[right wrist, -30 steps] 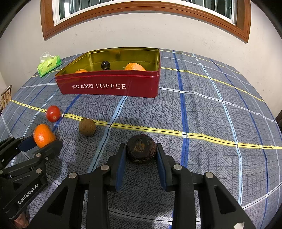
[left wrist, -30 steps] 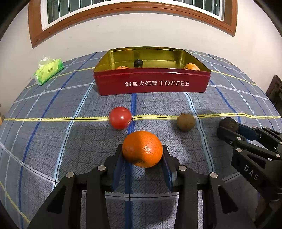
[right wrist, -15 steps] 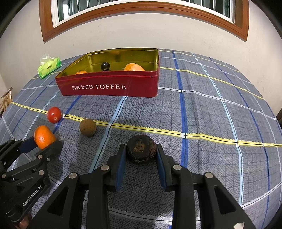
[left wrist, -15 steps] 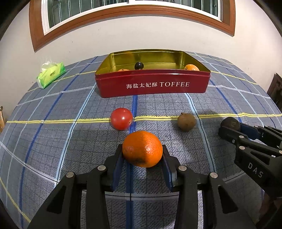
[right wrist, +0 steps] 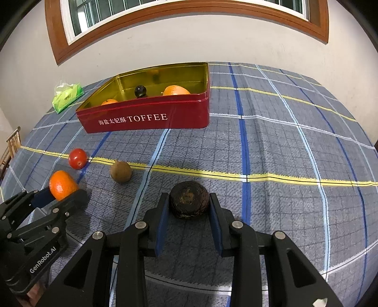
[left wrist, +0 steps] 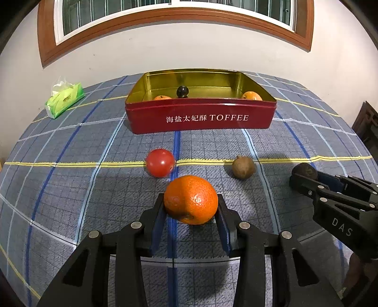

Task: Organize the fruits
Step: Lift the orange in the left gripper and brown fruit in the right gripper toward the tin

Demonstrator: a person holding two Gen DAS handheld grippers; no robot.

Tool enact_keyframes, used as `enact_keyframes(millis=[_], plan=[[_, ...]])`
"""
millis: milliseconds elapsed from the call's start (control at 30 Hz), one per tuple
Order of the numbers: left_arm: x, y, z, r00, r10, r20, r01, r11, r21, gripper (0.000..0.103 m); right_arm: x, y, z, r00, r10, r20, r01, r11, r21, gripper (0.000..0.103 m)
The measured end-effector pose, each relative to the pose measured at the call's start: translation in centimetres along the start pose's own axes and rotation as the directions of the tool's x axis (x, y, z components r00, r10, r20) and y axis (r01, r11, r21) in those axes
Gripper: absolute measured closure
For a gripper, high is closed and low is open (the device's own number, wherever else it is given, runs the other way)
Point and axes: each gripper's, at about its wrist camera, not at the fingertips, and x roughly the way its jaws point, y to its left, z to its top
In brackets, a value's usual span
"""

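Left gripper (left wrist: 191,207) clamped on an orange mandarin (left wrist: 191,199), both blue pads pressed against its sides, fruit held clear above the checked tablecloth (left wrist: 70,189). Right gripper (right wrist: 189,205) clenched on a dark brown, rough-skinned fruit (right wrist: 189,199), pads tight on either flank; the same fruit shows at the right edge of the left wrist view, pinched at the tips of the other tool. 2 loose fruits lie on the cloth between the grippers and the tin: a red tomato (left wrist: 160,163) on the yellow stripe, and a small brown round fruit (left wrist: 243,167) well to its right, apart from each other. Red toffee tin (left wrist: 200,118) stands open farther back, gold interior, white lettering on the near wall. Inside it: 2 orange fruits, one (left wrist: 162,97) near the left front, one (left wrist: 251,95) at the right front corner, plus 1 small black round fruit (left wrist: 182,91) between them, toward the back. Green tissue pack (left wrist: 65,100) sits left of the tin near the wall. Wood-framed window (left wrist: 177,14) above.
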Motion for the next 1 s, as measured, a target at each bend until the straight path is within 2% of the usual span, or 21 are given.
enact_keyframes(millis=[400, 633, 867, 1000], plan=[[-1.0, 1.1, 1.1, 1.0, -0.009, 0.007, 0.009, 1.0, -0.022, 0.062, -1.4, 0.0, 1.2, 1.0, -0.005, 0.009, 0.005, 1.0, -0.023, 0.073], [-1.7, 2.3, 3.2, 0.999, -0.011, 0.042, 0.012, 1.0, -0.028, 0.062, -2.2, 0.3, 3.0, 0.999, 0.001, 0.039, 0.001, 0.999, -0.044, 0.073], [-1.7, 3.6, 7.0, 0.995, 0.011, 0.095, -0.009, 1.0, -0.021, 0.062, -2.9, 0.3, 7.1, 0.996, 0.026, 0.09, -0.021, 0.998, -0.052, 0.073], [-0.8, 4.6, 9.6, 0.996, -0.008, 0.092, 0.011, 0.999, -0.038, 0.062, -2.9, 0.5, 10.0, 0.993, 0.034, 0.116, -0.026, 0.997, -0.072, 0.073]])
